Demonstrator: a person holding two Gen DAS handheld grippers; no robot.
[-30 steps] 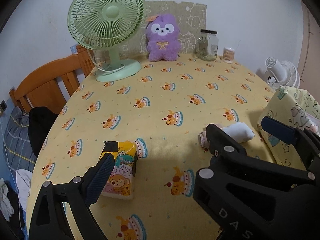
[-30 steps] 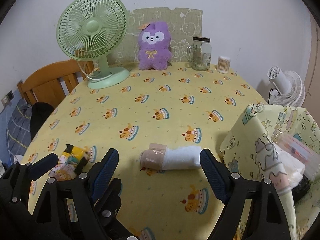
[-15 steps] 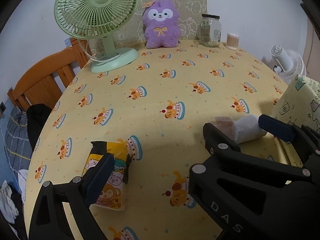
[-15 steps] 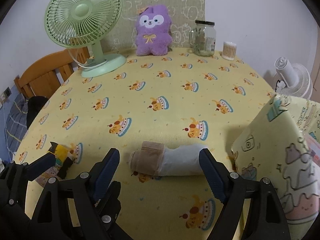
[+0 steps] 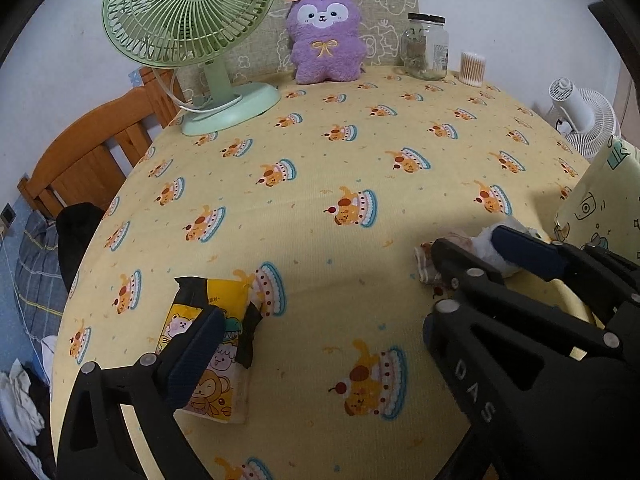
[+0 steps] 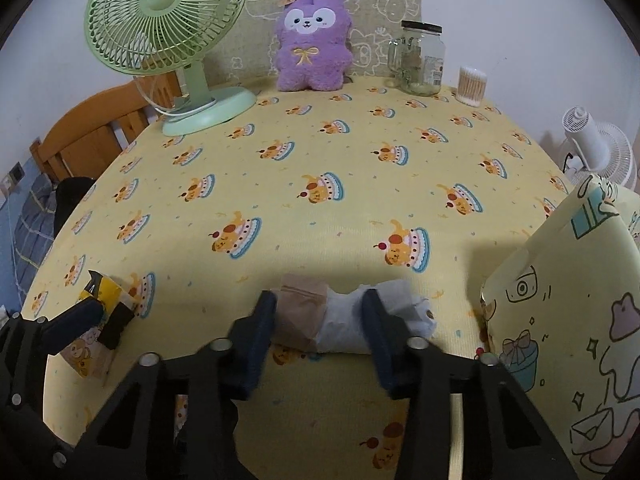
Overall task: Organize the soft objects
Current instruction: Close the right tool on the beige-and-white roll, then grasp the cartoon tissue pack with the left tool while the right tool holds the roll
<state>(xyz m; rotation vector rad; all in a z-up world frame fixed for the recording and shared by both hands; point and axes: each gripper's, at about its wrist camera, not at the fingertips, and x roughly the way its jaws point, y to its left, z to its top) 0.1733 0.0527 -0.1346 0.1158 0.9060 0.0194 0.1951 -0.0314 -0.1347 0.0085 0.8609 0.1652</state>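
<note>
So compared with a second ago my right gripper (image 6: pixel 318 320) has gone from wide open, sitting back from the rolled sock bundle (image 6: pixel 352 322), to pinching in on it. The jaws are closing right now, with the roll between them: the left pad sits against the brown end and the right pad presses into the white part, which bulges out past it. The roll is lying on its side on the yellow cake-print tablecloth (image 6: pixel 340 152), near the front edge, just left of the yellow cartoon fabric bag (image 6: pixel 560 320) and not touching it. Both cameras have also dropped closer to the table than before, so everything looks bigger. In the left wrist view only one finger of my left gripper (image 5: pixel 192 348) shows clearly, hanging over the cartoon snack-style pack (image 5: pixel 208 344) that's lying flat on the cloth. The other side is hidden behind the right gripper's black frame, so I can't tell how wide it stands, or whether it grips anything. The back of the table looks unchanged: green fan (image 6: pixel 168 20), purple plush (image 6: pixel 310 42), glass jar (image 6: pixel 420 58), cotton swab tub (image 6: pixel 471 85).
</note>
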